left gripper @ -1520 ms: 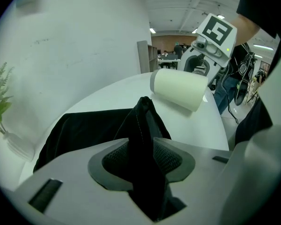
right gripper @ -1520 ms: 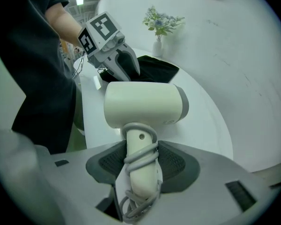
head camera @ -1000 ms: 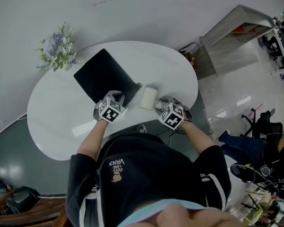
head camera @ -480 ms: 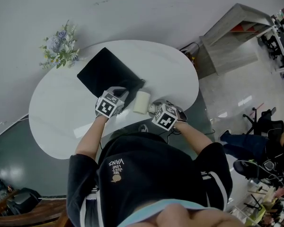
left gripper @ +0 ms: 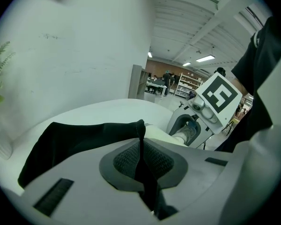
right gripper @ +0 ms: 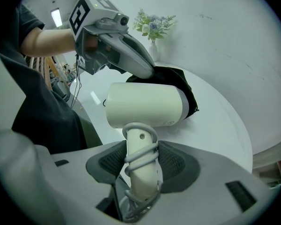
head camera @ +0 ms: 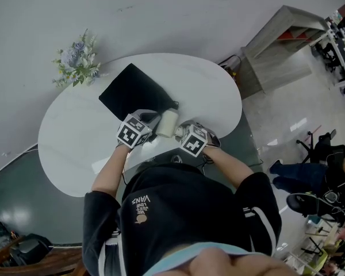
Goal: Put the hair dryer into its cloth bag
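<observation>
Jaws of left gripper [left gripper: 140, 149] clamped on a fold of the black cloth bag [left gripper: 75, 142] at its mouth, lifting that edge off the white table [head camera: 69, 142]. Jaws of right gripper [right gripper: 141, 165] closed on the handle of the cream hair dryer [right gripper: 147, 104]; cord [right gripper: 139, 158] wound round the handle. Dryer nose sits at the bag's mouth, possibly just inside; the left gripper partly covers that spot. Rest of bag lies flat on the table, near the flowers [head camera: 79, 63].

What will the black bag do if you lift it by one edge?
Probably droop: the cloth bag is pinched thin between the left gripper's fingers. Flat cloth like that is likely light; its mouth may sag shut.
</observation>
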The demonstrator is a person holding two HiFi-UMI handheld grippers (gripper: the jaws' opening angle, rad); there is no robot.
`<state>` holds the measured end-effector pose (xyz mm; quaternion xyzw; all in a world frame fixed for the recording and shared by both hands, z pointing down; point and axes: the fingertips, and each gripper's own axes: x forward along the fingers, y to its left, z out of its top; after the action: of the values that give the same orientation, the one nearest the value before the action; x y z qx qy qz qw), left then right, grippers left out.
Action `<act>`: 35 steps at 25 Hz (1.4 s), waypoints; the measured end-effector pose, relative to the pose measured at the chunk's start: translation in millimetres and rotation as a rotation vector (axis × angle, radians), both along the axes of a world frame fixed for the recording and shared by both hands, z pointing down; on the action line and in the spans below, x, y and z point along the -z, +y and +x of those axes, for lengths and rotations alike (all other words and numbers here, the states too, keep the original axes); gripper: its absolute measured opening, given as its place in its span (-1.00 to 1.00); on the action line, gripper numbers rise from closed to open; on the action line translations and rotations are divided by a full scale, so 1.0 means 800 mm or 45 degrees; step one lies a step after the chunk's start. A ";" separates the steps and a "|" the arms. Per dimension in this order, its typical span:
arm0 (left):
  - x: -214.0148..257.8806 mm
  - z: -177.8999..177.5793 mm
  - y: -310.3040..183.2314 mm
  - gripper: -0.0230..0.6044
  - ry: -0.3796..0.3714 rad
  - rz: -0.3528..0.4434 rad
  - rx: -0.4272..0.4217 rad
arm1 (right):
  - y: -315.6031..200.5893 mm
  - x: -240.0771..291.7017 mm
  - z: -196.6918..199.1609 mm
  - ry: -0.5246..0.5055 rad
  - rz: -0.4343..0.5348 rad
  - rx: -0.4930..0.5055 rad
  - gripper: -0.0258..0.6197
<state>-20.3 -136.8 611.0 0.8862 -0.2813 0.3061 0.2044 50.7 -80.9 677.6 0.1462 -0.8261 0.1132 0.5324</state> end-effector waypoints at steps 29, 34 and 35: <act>0.073 -0.019 0.013 -0.81 0.287 -0.096 -0.100 | -0.055 0.015 -0.126 -0.232 -0.064 -0.424 -0.22; 0.072 -0.024 0.012 -0.81 0.381 -0.168 -0.093 | -0.074 0.021 -0.139 -0.321 -0.054 -0.504 -0.22; 0.072 -0.026 0.012 -0.81 0.406 -0.187 -0.086 | -0.077 0.020 -0.141 -0.333 -0.058 -0.513 -0.22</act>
<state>-41.1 -127.5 553.5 0.9152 -0.1921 0.1880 0.3001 -62.1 -142.3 661.5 0.2802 -0.8394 0.2538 0.3905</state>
